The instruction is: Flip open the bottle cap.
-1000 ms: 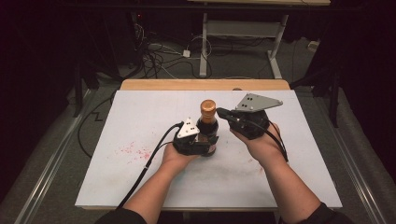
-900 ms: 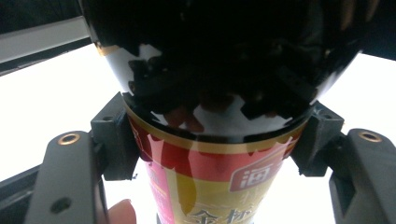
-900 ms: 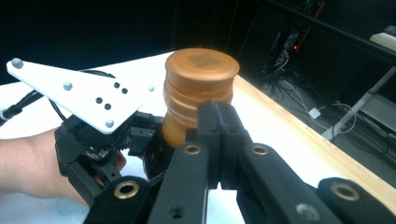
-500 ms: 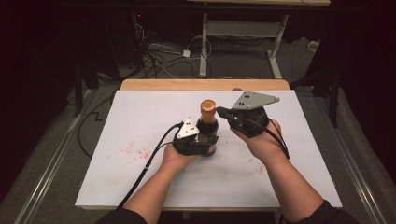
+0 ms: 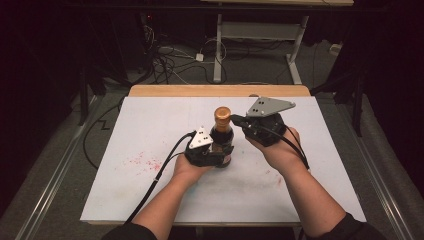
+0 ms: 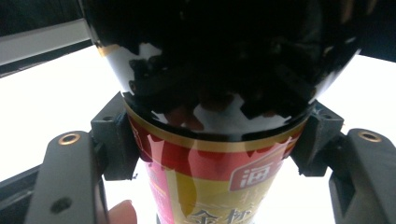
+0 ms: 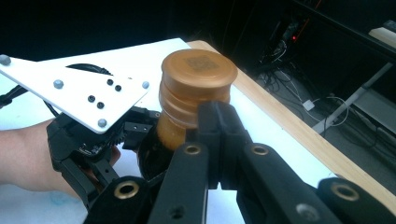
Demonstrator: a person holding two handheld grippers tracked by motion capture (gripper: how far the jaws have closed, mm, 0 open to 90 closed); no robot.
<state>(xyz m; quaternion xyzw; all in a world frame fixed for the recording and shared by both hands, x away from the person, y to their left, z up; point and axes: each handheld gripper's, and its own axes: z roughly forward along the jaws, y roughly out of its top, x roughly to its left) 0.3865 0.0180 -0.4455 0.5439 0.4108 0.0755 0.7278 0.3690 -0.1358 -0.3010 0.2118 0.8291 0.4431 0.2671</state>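
Note:
A dark glass bottle (image 5: 223,144) with a red and gold label and a copper-coloured cap (image 5: 222,114) stands upright near the middle of the white table (image 5: 150,130). My left gripper (image 5: 220,154) is shut on the bottle's lower body. In the left gripper view its pads (image 6: 114,140) press both sides of the bottle (image 6: 210,70) at the label. My right gripper (image 5: 236,120) comes in from the right at neck height. In the right gripper view its jaws (image 7: 219,126) are shut together, with the tip against the neck just below the cap (image 7: 196,77).
Faint red stains (image 5: 142,161) mark the table's left half. A wooden strip (image 5: 220,90) runs along the far edge. Beyond it, cables (image 5: 170,55) and a white table frame (image 5: 260,35) stand on the dark floor. The left gripper's cable (image 5: 155,180) trails toward the near edge.

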